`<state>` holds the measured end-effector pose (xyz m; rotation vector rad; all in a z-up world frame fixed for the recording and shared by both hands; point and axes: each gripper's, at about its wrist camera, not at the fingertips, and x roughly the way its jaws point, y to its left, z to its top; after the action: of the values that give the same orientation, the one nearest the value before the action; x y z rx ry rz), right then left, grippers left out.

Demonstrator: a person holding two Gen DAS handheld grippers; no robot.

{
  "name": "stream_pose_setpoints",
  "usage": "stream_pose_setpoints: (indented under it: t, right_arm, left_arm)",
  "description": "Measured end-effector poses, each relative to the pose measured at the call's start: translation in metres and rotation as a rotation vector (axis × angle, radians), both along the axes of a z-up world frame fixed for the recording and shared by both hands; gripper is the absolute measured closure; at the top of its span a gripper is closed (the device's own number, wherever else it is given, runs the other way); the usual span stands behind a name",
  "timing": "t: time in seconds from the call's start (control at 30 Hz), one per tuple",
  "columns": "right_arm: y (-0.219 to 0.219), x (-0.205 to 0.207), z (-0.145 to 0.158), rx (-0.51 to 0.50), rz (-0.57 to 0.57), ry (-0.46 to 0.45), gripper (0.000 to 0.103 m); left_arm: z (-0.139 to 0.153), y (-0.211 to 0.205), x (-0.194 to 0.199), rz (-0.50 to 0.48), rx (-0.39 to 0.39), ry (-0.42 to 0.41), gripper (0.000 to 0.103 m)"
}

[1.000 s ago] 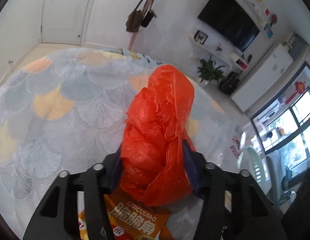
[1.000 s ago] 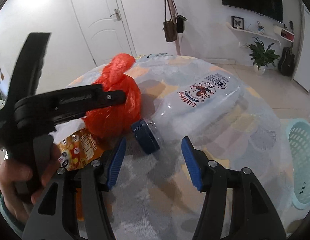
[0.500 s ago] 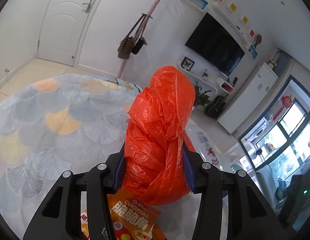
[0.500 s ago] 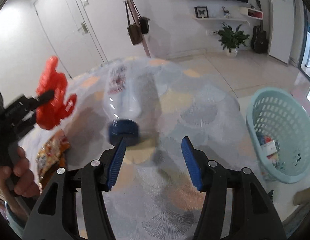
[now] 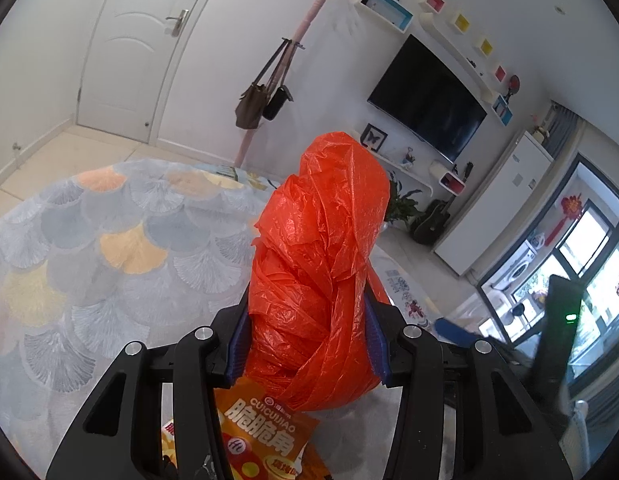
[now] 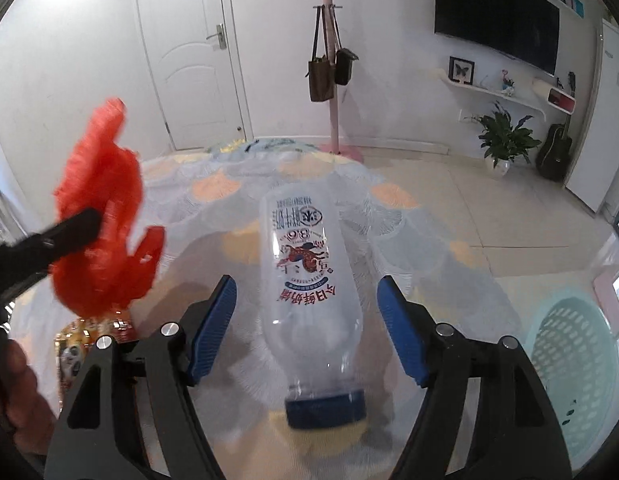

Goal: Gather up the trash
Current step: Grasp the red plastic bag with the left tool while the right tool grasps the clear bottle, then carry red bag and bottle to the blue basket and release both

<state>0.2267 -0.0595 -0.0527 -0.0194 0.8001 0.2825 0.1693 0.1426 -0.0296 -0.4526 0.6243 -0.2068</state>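
Clamping crumpled red bag [image 5: 321,276], left tool [image 5: 305,346]; right tool [image 6: 305,320] wide open around untouched clear bottle [image 6: 309,280].

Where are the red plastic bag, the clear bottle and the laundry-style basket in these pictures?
red plastic bag [image 5: 321,272], left wrist view, crumpled middle.
clear bottle [image 6: 305,264], right wrist view, printed label.
basket [image 6: 569,340], right wrist view, perforated inner wall.

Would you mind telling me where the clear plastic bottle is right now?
In the right wrist view, the clear bottle lies on the patterned table between the open right gripper's fingers, blue cap toward the camera, with the red bag to its left.
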Motion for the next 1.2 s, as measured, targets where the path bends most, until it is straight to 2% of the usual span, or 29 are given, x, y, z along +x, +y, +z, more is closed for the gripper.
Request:
stream_pose_setpoints:
  t: [0.17, 0.27, 0.3, 0.4, 0.57, 0.77, 0.93, 1.2]
  right_arm:
    - [0.000, 0.013, -0.017, 0.017, -0.013, 0.050, 0.034]
    - [0.000, 0.019, -0.016, 0.021, 0.005, 0.054, 0.044]
    - [0.003, 0.015, -0.016, 0.009, 0.012, 0.047, 0.048]
    - [0.009, 0.009, -0.013, -0.020, 0.015, 0.014, 0.049]
    - [-0.004, -0.010, 0.008, 0.036, 0.012, -0.038, 0.049]
    - [-0.050, -0.042, 0.056, 0.072, -0.043, -0.147, 0.049]
    - [-0.093, -0.060, 0.081, 0.076, -0.126, -0.144, 0.049]
    - [-0.185, -0.084, 0.087, 0.079, -0.305, -0.159, 0.049]
  left_arm:
    - [-0.001, -0.001, 0.000, -0.002, 0.016, 0.002, 0.057]
    - [0.002, -0.004, 0.002, -0.004, 0.032, -0.005, 0.057]
    - [0.004, -0.006, 0.002, -0.001, 0.043, -0.011, 0.057]
    - [0.008, -0.015, -0.003, 0.005, 0.086, -0.036, 0.057]
    - [0.020, -0.027, -0.006, -0.014, 0.097, -0.051, 0.058]
    - [0.059, -0.058, -0.019, -0.076, 0.087, -0.124, 0.058]
    - [0.083, -0.113, -0.019, -0.156, 0.112, -0.169, 0.058]
    - [0.075, -0.197, -0.004, -0.278, 0.120, -0.147, 0.058]
